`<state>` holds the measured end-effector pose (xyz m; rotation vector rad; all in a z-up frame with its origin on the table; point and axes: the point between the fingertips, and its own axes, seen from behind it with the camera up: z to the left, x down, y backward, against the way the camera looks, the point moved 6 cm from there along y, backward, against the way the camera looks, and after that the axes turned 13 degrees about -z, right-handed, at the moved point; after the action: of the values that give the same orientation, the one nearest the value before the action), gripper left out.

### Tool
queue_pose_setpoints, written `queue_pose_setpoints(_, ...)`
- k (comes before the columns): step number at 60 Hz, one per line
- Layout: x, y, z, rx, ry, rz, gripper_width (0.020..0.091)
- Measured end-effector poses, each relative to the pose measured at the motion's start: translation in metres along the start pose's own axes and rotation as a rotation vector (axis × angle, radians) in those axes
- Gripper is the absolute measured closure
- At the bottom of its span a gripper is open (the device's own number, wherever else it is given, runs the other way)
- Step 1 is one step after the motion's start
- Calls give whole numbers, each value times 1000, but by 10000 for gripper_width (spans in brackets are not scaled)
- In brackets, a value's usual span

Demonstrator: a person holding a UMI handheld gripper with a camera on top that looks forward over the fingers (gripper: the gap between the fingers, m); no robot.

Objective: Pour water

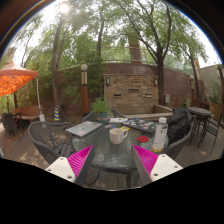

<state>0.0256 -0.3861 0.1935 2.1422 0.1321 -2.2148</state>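
The claw [104,163] stands wide and holds nothing; its two fingers reach forward with their magenta pads [146,160] facing each other across a broad gap, and only the desk [95,143] shows between them.

The scene is an outdoor patio. A dark glass-topped desk lies just ahead of the fingers, ringed by wicker chairs [46,141]. On it, beyond the fingertips and a little to the right of the claw's midline, stands a clear plastic bottle [160,134], upright, its long axis vertical, with a pale cap on top. Near the middle of the desk, left of the bottle and set apart from it, sits a pale cup [118,134]. A flat grey tray or mat [84,128] lies further left. Behind the desk are a potted plant [101,107], a stone wall [130,88] and trees, and an orange umbrella [14,78] stands far off to the left.

Judging by this, the task has not begun: the bottle is untouched and well ahead of the claw. The coming move turns on the bottle lying forward and to the right of the open fingers, nearer the right finger than the left. The claw would need to advance and swing right so that the upright body comes between the pads, then carry it left toward the cup.
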Motion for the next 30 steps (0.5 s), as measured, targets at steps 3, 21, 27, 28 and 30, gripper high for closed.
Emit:
queue_pose_setpoints(3, 0, 1, -3, 6, 6, 2, 298)
queue_pose_setpoints(21, 13, -20, -53, 78, 50, -35, 312)
queue_pose_setpoints(27, 34, -40, -95, 123, 84, -30, 313)
queue_pose_setpoints(28, 38, -44, -102, 133, 87, -30, 314)
queue_pose_setpoints(30, 42, -54, -116, 149, 87, -38, 315)
